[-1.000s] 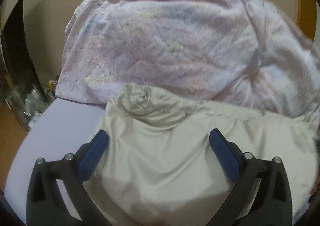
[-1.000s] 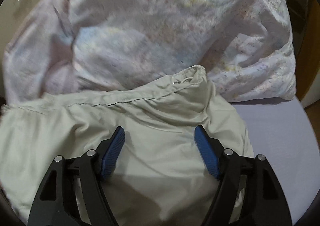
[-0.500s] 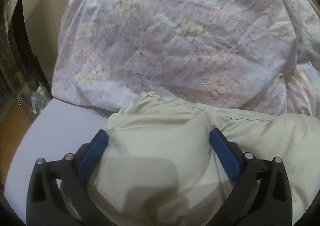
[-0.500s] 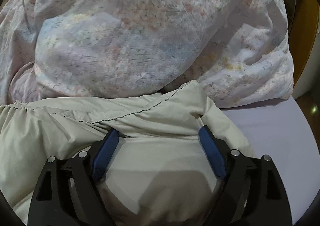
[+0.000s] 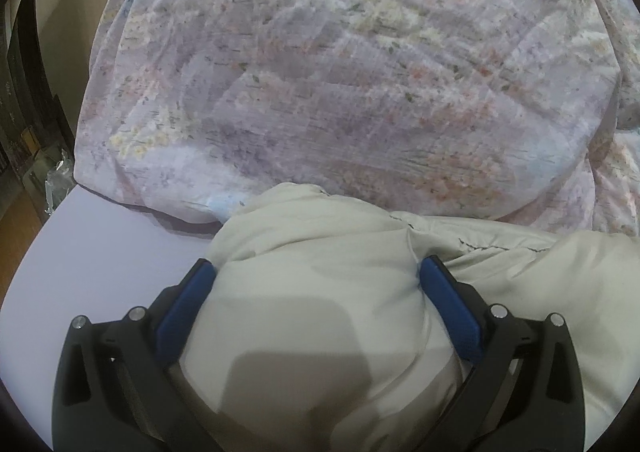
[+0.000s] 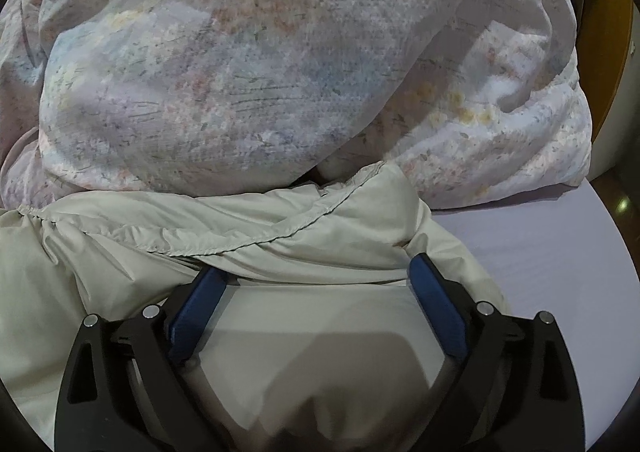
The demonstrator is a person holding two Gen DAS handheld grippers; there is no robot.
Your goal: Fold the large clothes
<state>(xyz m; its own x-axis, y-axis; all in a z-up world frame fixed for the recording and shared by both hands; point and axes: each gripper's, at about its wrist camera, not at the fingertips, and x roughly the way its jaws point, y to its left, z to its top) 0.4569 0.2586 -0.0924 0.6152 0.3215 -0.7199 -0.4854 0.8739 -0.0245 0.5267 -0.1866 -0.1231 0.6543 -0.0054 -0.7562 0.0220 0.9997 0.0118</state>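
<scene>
A: Two grippers, both spread wide. Anything changed since a second ago?

B: Yes. Came down and forward on the beige garment [image 5: 520,292], so the flowered quilt [image 5: 340,72] beyond the jaws now fills most of both views. On the right gripper [image 6: 316,266], jaws just been opening further. Cloth between them, but only bulging up, not pinched.

A: And the left gripper [image 5: 316,264]?

B: Jaws as wide as before. Same kind of soft mound between the pads, seemingly pressed from above rather than gripped.

A: Meaning for the task?

B: Probably a fold just laid down and released, or being patted flat. No lifting possible with jaws like this, so a fresh grasp needed before the next fold.

A: Where is the garment, and pointing which way?

B: Lying on the lilac bed sheet [image 5: 80,252], under and between both pairs of jaws, far edge touching the quilt. Bare sheet just outside the left jaw of the left gripper and outside the right jaw of the right one. Long axis therefore judged to run sideways, across the jaws, from one gripper to the other. Gathered hem [image 6: 260,240] just ahead of the right fingertips, following about the same line, rising slightly toward the right jaw.
</scene>
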